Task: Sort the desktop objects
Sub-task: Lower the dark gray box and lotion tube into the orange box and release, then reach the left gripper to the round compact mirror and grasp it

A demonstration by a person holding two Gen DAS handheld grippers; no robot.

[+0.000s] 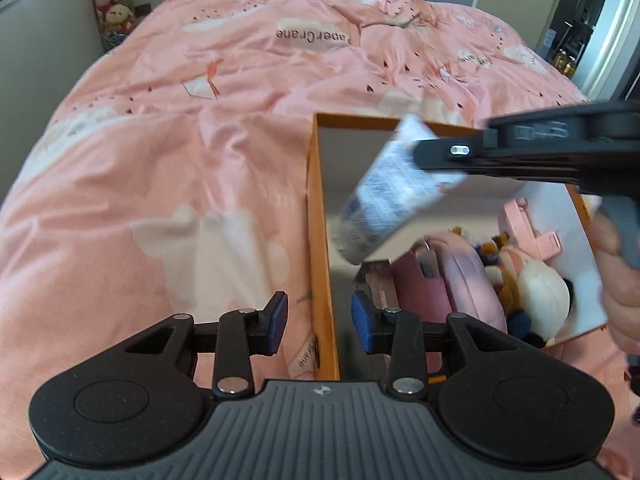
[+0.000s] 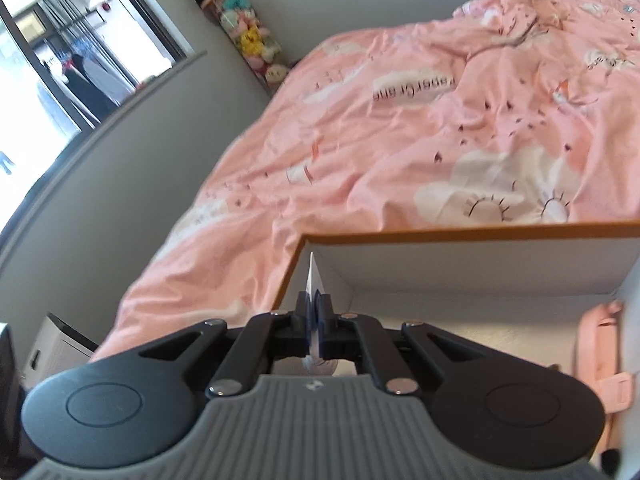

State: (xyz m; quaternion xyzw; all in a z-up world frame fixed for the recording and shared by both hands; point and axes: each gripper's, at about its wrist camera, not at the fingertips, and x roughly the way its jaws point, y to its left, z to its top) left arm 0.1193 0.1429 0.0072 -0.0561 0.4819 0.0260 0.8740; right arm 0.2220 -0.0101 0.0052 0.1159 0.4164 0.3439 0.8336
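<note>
An orange-edged cardboard box (image 1: 319, 216) with a white inside lies on the pink bed. My left gripper (image 1: 319, 325) is open and straddles the box's near left wall. My right gripper (image 2: 316, 312) is shut on a white and blue tube (image 1: 390, 188), seen edge-on in the right wrist view (image 2: 313, 280), and holds it tilted above the box's open top (image 2: 460, 235). The box holds plush toys (image 1: 536, 292), a pink pouch (image 1: 472, 280) and a pink plastic item (image 1: 528, 228).
A pink duvet (image 1: 180, 140) printed with clouds covers the bed all around the box. A tall column of stuffed toys (image 2: 244, 36) stands against the grey wall by the window. A doorway (image 1: 580, 20) opens at the far right.
</note>
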